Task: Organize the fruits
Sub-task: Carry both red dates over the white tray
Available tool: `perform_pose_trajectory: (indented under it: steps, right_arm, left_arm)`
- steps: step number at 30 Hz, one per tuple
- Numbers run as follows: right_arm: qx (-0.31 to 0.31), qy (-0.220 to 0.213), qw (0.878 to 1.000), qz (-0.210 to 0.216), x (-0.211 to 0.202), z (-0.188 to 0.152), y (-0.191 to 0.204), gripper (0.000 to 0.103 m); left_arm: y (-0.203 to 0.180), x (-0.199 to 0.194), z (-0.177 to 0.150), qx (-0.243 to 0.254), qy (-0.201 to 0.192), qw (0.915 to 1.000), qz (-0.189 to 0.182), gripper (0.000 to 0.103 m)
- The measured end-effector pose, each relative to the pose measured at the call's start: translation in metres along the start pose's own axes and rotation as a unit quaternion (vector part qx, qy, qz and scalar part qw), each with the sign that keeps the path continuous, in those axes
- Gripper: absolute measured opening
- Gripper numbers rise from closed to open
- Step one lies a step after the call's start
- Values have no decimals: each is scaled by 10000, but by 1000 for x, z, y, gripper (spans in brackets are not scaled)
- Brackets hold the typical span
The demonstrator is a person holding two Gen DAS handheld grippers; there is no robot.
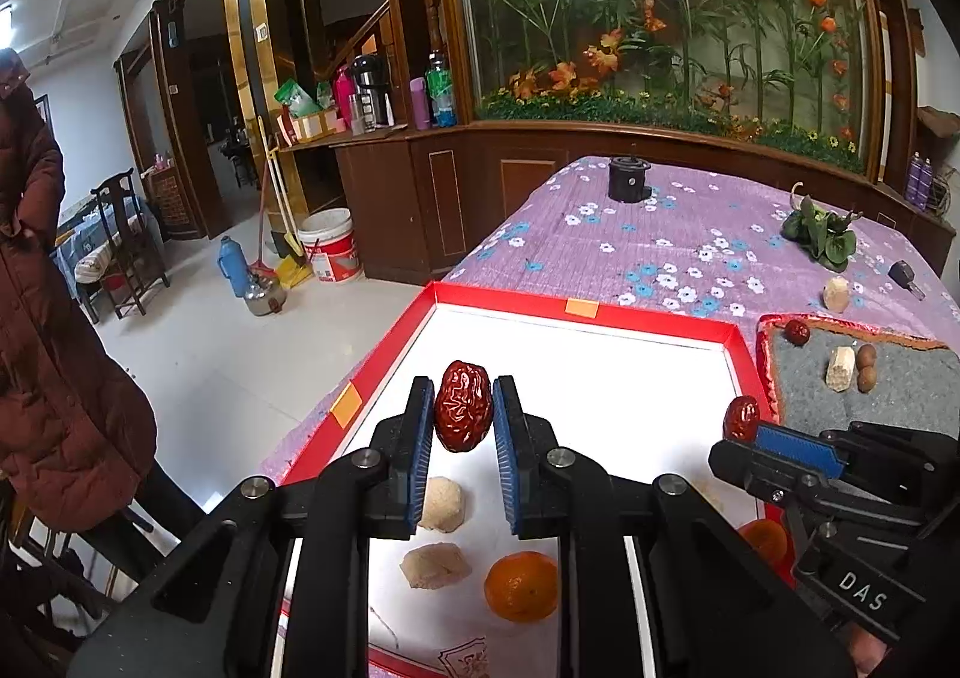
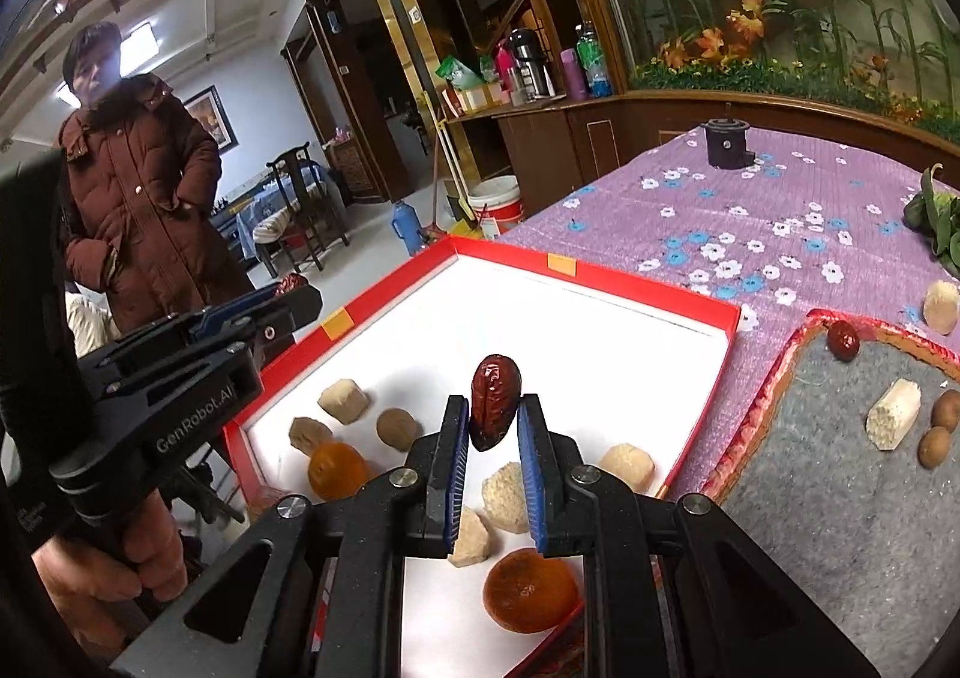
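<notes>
While each gripper clamps a red date above the red-rimmed box, both fruits hang ready to be set down.

Left gripper (image 1: 463, 408) has its jaws clenched on a wrinkled red date (image 1: 462, 413); right gripper (image 2: 493, 419) pinches a second date (image 2: 494, 399) by its lower half, most of it above the pads. Below, the box (image 2: 600, 273) holds mandarins (image 2: 531, 591) and pale cut chunks (image 2: 343, 401); one more date (image 2: 843, 340) lies on the grey mat (image 2: 828, 498) on the flowered surface (image 2: 750, 210). Judged from this, the risks are a date slipping out, dropping onto a mandarin and rolling, or the two grippers, near each other, knocking together.
</notes>
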State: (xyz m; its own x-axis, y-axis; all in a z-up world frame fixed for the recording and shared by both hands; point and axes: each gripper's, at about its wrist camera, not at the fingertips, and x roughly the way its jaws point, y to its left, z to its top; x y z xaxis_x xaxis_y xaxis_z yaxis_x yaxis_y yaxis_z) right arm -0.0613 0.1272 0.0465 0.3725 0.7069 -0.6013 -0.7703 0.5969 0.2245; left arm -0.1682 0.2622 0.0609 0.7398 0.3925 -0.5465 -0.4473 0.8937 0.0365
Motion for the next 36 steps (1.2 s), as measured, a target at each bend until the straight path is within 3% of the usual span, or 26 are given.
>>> perform_pose_trajectory:
  steps: [24,36]
  right_arm:
    - [320,478,9980,253,19,-2,-12,20]
    - [352,465,9979,266,20,-4,-14,22]
  left_arm:
    - [3,18,-16,111,327,9993,114,17]
    - [3,26,-18,151,465,9985,228,17]
